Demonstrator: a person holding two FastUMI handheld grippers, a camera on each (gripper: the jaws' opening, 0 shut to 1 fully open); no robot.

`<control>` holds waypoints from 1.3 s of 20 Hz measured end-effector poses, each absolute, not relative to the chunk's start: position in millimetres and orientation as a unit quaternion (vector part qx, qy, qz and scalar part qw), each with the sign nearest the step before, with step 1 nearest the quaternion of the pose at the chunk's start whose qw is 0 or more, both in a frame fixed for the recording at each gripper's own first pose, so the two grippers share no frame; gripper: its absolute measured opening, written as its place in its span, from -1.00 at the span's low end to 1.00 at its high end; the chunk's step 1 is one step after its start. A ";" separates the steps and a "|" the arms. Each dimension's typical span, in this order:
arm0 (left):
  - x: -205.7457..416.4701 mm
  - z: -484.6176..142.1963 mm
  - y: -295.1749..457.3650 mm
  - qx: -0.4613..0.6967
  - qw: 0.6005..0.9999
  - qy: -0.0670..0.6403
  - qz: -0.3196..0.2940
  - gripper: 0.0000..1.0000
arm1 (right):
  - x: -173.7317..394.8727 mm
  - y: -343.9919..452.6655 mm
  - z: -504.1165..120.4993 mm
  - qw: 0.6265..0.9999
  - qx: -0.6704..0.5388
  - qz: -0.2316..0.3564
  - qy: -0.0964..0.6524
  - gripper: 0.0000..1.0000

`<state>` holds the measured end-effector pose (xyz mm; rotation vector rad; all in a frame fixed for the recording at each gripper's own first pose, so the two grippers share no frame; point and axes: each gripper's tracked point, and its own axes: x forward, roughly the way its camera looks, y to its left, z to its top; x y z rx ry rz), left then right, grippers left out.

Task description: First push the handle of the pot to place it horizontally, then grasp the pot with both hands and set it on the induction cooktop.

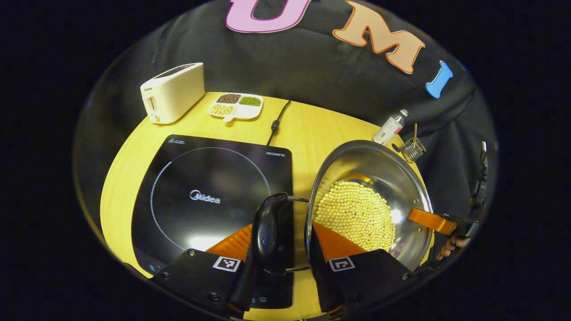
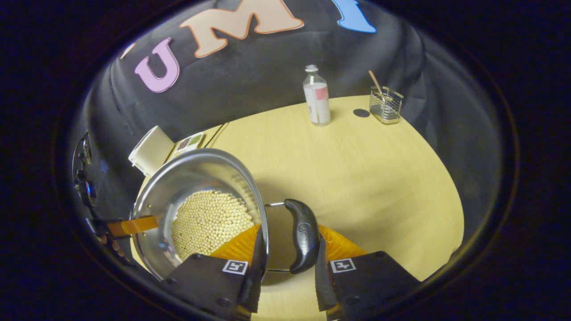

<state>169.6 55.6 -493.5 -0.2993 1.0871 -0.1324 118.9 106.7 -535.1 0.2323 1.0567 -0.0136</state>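
A steel pot (image 1: 401, 178) of yellow beans (image 1: 357, 214) is just right of the black induction cooktop (image 1: 205, 187). My left gripper (image 1: 281, 229) is shut across the pot's near black handle (image 1: 270, 227) and the wall behind it, one finger outside the handle, the other inside the rim. In the right gripper view, my right gripper (image 2: 289, 229) clamps the opposite handle (image 2: 303, 236) and the pot (image 2: 187, 178) wall the same way. Each view shows the other gripper's finger on the far rim. I cannot tell whether the pot rests on the table.
A cream toaster (image 1: 173, 91) and a divided dish of beans (image 1: 236, 106) stand behind the cooktop, with its cord (image 1: 276, 122) trailing back. A small bottle (image 2: 316, 96) and a wire basket (image 2: 386, 104) stand at the far edge of the wooden table (image 2: 357, 169).
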 end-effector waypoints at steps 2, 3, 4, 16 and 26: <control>168.5 -497.8 84.6 -0.146 0.840 0.519 -0.066 0.18 | 114.4 135.5 -532.6 0.856 0.105 -0.015 0.506 0.04; 169.3 -499.2 99.3 -0.150 0.838 0.520 -0.069 0.18 | 112.2 149.8 -530.5 0.857 0.102 -0.018 0.505 0.04; 170.0 -499.4 111.9 -0.150 0.838 0.519 -0.074 0.18 | 111.8 163.6 -529.0 0.858 0.100 -0.023 0.503 0.04; 198.5 -518.6 248.5 -0.142 0.851 0.500 -0.070 0.13 | 128.5 303.4 -532.4 0.857 0.088 -0.032 0.507 -0.07; 210.2 -526.7 274.6 -0.129 0.864 0.481 -0.071 0.12 | 136.3 334.7 -550.4 0.849 0.100 -0.025 0.519 -0.07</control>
